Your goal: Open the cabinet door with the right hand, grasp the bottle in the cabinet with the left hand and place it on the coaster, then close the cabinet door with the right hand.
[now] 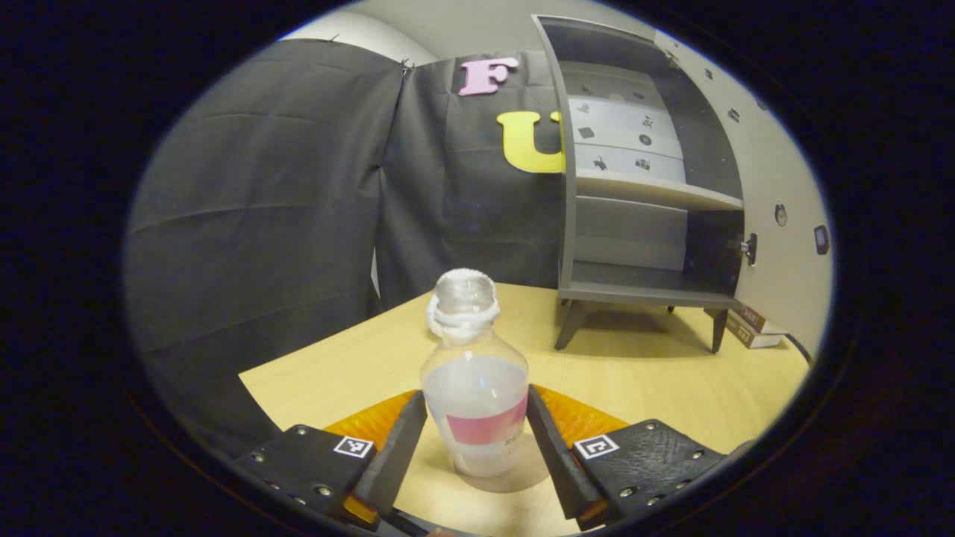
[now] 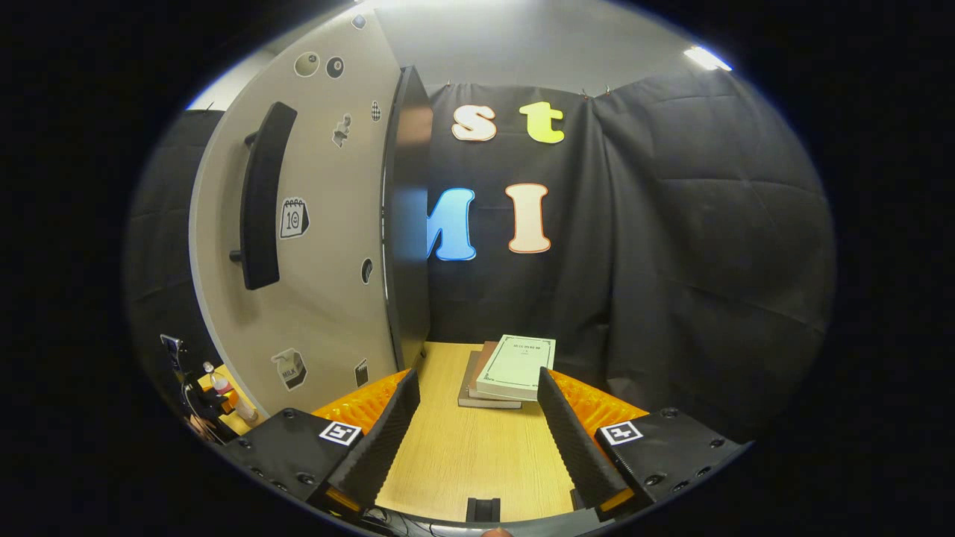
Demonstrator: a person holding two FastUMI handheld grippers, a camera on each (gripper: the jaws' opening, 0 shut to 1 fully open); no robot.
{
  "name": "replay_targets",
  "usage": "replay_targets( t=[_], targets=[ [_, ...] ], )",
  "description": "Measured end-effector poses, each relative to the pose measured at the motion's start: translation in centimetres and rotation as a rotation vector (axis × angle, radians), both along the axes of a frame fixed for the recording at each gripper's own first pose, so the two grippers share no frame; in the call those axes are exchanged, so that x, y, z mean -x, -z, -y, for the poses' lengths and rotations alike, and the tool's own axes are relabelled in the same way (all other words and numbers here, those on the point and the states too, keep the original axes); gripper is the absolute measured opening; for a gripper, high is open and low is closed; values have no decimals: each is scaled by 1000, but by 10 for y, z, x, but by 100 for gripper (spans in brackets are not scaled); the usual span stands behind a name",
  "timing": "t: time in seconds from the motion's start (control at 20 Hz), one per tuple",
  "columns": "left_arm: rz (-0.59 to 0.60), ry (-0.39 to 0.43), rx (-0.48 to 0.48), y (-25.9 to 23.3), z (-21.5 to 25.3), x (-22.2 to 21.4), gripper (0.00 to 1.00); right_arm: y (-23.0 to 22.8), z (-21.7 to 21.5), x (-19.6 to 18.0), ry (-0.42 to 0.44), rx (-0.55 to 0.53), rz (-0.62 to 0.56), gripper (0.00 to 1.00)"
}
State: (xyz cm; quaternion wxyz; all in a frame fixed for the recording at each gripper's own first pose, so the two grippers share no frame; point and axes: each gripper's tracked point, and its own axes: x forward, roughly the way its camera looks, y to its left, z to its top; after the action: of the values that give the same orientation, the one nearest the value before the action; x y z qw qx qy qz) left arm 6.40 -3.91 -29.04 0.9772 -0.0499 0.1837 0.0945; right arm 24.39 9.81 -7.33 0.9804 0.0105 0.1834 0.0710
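The left tool (image 1: 476,436) has both fingers clamped on the bottle (image 1: 475,388), upright on the bench (image 1: 634,388). The right tool (image 2: 475,418) gapes apart beside the open cabinet door (image 2: 313,246).

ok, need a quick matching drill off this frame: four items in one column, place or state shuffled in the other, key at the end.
Items
1. bottle
2. cabinet door
3. books
4. right gripper

Place or state
A. stacked on the table by the black cloth
B. open, nothing between its fingers
C. standing upright on the coaster between the fingers of the left gripper
D. swung open, dark handle on its face

Pairs: 1-C, 2-D, 3-A, 4-B
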Motion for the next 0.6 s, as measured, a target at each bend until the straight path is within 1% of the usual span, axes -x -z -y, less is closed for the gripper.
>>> replay_targets(
  t=[0.05, 0.1, 0.15, 0.2, 0.25, 0.3, 0.35, 0.45, 0.5, 0.6],
  targets=[
    [16, 5, 0, -11, 0, -2, 82, -1, -1, -1, -2, -5, 5, 100],
    [29, 9, -6, -22, 1, -3, 79, -4, 0, -2, -3, -10, 12, 100],
    [41, 12, -11, -32, 2, -4, 79, -6, -1, -3, -5, -15, 20, 100],
    [53, 14, -15, -42, 3, -6, 82, -9, -1, -3, -8, -23, 26, 100],
    [65, 15, -18, -54, 4, -8, 82, -10, -1, -4, -9, -33, 32, 97],
    [76, 15, -19, -63, 5, -9, 82, -13, 0, -4, -11, -45, 39, 100],
    [88, 13, -20, -74, 5, -9, 79, -16, 0, -5, -11, -58, 46, 100],
    [104, 7, -35, -98, 3, -8, 79, -22, 0, -8, -16, -83, 62, 100],
    [113, 1, -46, -109, 1, -8, 82, -27, 1, -10, -20, -94, 72, 100],
    [129, -10, -62, -138, -1, -5, 82, -39, -3, -15, -38, -118, 91, 100]
  ],
)
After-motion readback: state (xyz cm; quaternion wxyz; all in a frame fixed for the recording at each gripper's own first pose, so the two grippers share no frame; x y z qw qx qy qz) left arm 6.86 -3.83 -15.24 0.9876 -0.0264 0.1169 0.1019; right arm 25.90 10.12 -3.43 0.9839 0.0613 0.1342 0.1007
